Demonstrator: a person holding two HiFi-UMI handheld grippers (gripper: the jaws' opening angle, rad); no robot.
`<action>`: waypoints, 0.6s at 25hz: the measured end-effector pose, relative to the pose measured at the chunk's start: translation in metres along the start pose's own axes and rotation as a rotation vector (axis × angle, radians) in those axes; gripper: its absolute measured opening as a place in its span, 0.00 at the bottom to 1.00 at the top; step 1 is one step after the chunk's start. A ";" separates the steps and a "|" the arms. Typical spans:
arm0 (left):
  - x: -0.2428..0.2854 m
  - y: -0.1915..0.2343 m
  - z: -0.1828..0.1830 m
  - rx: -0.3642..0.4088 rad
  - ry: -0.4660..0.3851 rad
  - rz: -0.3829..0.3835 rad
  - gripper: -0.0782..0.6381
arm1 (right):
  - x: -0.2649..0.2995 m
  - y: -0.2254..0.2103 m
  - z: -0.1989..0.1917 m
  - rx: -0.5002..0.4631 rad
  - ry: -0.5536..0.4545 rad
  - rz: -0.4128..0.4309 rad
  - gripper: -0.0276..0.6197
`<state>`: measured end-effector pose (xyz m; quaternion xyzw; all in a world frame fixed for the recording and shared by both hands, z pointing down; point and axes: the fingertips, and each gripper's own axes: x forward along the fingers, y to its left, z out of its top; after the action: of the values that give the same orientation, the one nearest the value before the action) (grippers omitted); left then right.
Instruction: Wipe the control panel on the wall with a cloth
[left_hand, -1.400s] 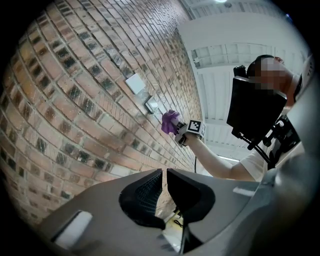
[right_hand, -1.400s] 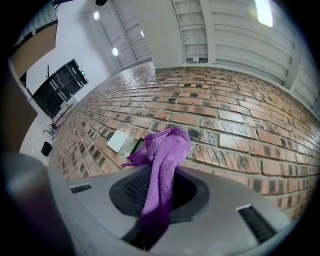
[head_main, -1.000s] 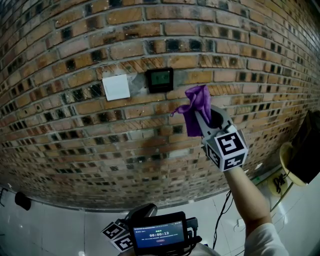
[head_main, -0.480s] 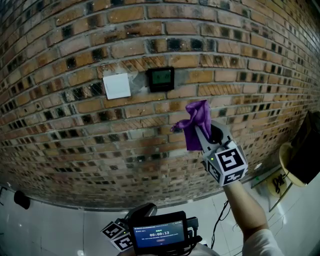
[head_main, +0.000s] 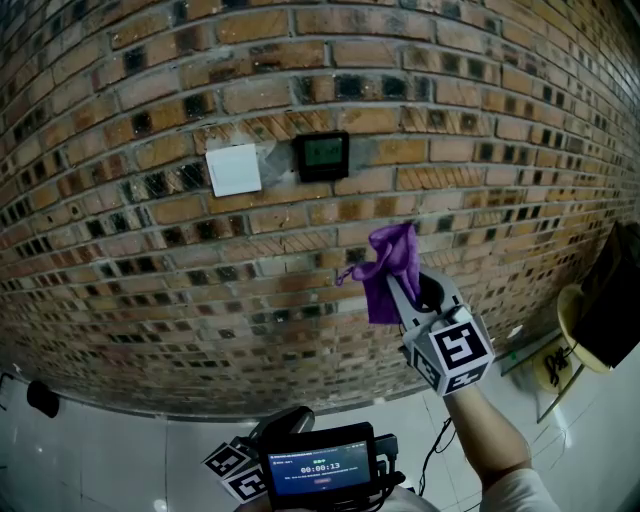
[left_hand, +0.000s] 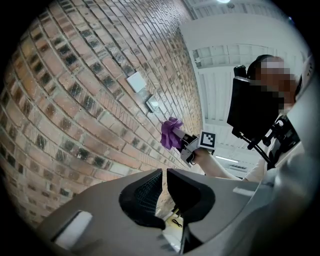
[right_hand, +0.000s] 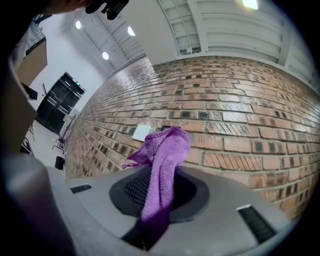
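The control panel, a small black box with a greenish screen, is set in the brick wall. My right gripper is shut on a purple cloth, held below and to the right of the panel and apart from it. In the right gripper view the cloth hangs out between the jaws of the right gripper and hides most of the panel. My left gripper is low at the frame's bottom; in the left gripper view this gripper has its jaws nearly together with nothing between them.
A white switch plate sits just left of the panel. A yellow stool and a black object stand at the right edge. A dark item lies on the pale floor at lower left, and cables trail near my arm.
My right gripper has moved down with the purple cloth, away from the panel. The left gripper has stayed put.
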<state>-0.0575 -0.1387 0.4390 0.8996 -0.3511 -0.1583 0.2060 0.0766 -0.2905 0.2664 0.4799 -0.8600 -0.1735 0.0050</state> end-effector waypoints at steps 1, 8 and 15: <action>0.000 0.000 0.000 -0.001 -0.001 0.000 0.15 | -0.002 0.002 -0.002 0.004 0.004 0.001 0.17; -0.003 0.000 -0.003 -0.007 -0.002 0.001 0.15 | -0.017 0.015 -0.022 0.063 0.043 0.014 0.17; -0.004 0.002 -0.006 -0.022 0.005 0.005 0.15 | -0.032 0.025 -0.040 0.127 0.075 0.023 0.17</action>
<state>-0.0590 -0.1354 0.4457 0.8967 -0.3511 -0.1597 0.2173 0.0808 -0.2638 0.3167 0.4755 -0.8739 -0.1006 0.0088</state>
